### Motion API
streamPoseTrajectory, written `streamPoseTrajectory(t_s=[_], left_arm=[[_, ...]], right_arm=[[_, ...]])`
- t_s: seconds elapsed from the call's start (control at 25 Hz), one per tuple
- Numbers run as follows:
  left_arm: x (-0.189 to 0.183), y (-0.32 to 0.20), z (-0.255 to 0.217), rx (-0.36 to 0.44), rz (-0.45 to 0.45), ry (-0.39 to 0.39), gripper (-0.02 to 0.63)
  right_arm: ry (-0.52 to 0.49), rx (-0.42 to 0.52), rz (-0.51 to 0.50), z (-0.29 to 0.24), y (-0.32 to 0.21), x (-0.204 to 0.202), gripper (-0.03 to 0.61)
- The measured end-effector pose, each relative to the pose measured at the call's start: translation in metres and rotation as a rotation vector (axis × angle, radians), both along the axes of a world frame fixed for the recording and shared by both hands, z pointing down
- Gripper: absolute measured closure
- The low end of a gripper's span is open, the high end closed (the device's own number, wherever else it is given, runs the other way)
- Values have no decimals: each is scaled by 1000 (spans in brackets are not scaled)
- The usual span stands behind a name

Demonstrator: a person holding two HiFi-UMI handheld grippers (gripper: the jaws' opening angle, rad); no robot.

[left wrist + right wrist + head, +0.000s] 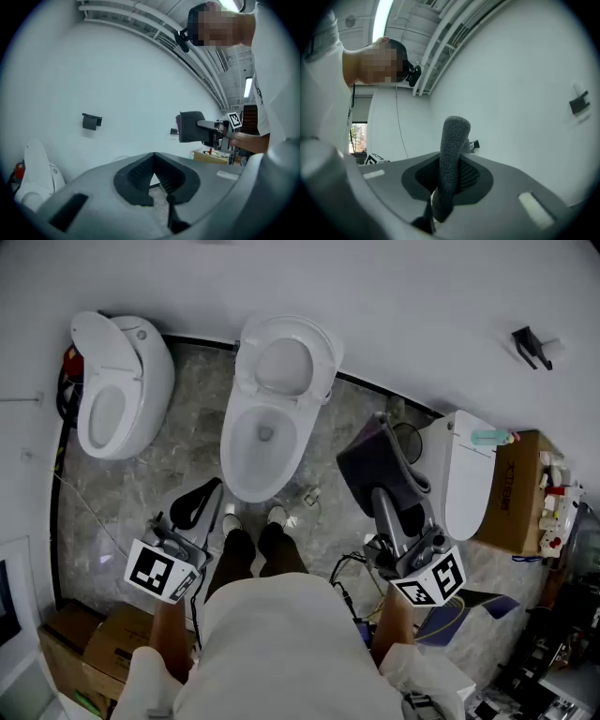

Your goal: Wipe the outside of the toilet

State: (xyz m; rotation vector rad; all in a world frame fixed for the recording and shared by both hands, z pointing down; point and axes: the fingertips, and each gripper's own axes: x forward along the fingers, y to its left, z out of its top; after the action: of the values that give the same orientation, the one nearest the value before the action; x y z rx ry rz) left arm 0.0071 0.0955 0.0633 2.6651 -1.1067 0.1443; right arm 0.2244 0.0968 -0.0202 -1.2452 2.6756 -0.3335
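Observation:
A white toilet [272, 418] stands in the middle with its lid up, right in front of the person's shoes [253, 518]. My left gripper [194, 506] hangs low to the left of its bowl, shut with nothing in it; in the left gripper view its tips [153, 159] meet and point at the white wall. My right gripper [386, 495] is raised at the toilet's right, shut on a dark grey wiping cloth [375, 463]. The cloth [452, 159] stands upright between the jaws. From the left gripper view, the cloth [190, 125] is clear of the toilet.
A second toilet [117, 385] stands at the left and a third [466, 474] at the right. A cardboard box [520, 493] with bottles sits far right. Boxes [66, 652] lie lower left. Cables [349, 568] trail on the marble floor. A black holder [532, 345] is on the wall.

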Motion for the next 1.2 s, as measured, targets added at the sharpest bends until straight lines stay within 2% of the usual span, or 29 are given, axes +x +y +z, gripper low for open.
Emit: streamPoseTrajectory(t_s=[0.12, 0.2, 0.48, 0.76, 1.0, 1.2], left_arm=[[0, 13, -9, 4, -9, -6, 615], [-6, 22, -10, 3, -29, -6, 615], [-45, 23, -44, 83, -141, 7, 615], [-57, 22, -55, 112, -118, 15, 615], [-43, 26, -52, 103, -45, 15, 615], [-35, 29, -61, 124, -21, 21, 615]], right_arm=[[-18, 78, 27, -30, 4, 7, 523], [18, 107, 19, -41, 9, 4, 523], [102, 134, -5, -53, 26, -6, 523], [101, 112, 29, -42, 41, -19, 523], [130, 111, 83, -38, 65, -15, 523], [137, 123, 92, -42, 75, -16, 523]])
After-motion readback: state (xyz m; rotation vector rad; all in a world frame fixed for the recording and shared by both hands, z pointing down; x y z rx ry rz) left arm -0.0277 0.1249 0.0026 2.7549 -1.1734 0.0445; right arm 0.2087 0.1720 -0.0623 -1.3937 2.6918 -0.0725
